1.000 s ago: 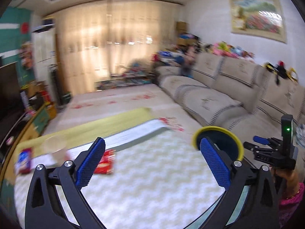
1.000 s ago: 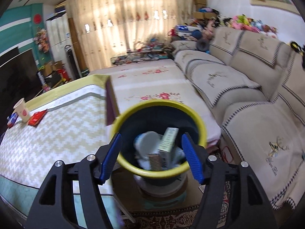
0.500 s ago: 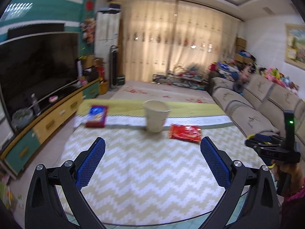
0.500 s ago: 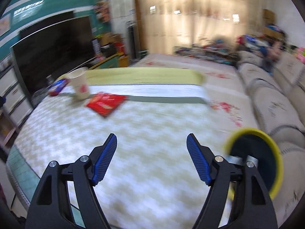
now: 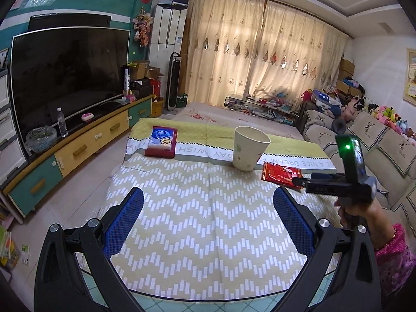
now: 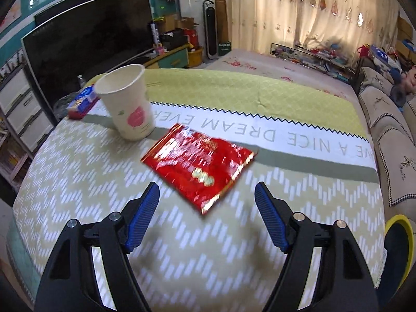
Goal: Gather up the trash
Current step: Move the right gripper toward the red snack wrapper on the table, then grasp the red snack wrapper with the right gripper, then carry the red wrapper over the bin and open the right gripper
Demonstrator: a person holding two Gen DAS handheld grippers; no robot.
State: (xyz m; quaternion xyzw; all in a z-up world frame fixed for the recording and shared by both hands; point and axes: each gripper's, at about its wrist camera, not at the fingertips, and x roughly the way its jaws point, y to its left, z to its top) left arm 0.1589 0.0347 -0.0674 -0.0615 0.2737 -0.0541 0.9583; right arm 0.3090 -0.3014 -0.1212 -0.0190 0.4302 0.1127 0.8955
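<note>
A red foil snack wrapper (image 6: 200, 163) lies flat on the chevron tablecloth (image 6: 78, 182). My right gripper (image 6: 206, 189) hovers open just in front of it, and the wrapper's near corner shows between the blue fingers (image 6: 145, 213) without touching them. A white paper cup (image 6: 127, 104) stands upright just left of the wrapper, with a red and blue packet (image 6: 83, 100) behind it. In the left wrist view my left gripper (image 5: 208, 197) is open and empty over the near part of the cloth. The cup (image 5: 249, 148), packet (image 5: 162, 141) and wrapper (image 5: 282, 175) lie farther off.
A yellow-rimmed bin (image 6: 399, 247) stands beside the table at the lower right. A beige sofa (image 5: 377, 156) runs along the right. A TV (image 5: 67, 78) on a low cabinet (image 5: 78, 150) lines the left wall. A hand in a pink sleeve (image 5: 390, 249) holds the right tool.
Both views swung left, from the sofa and bin to the table. The right gripper left the bin and came in close over the red wrapper. Its jaws widened slightly.
</note>
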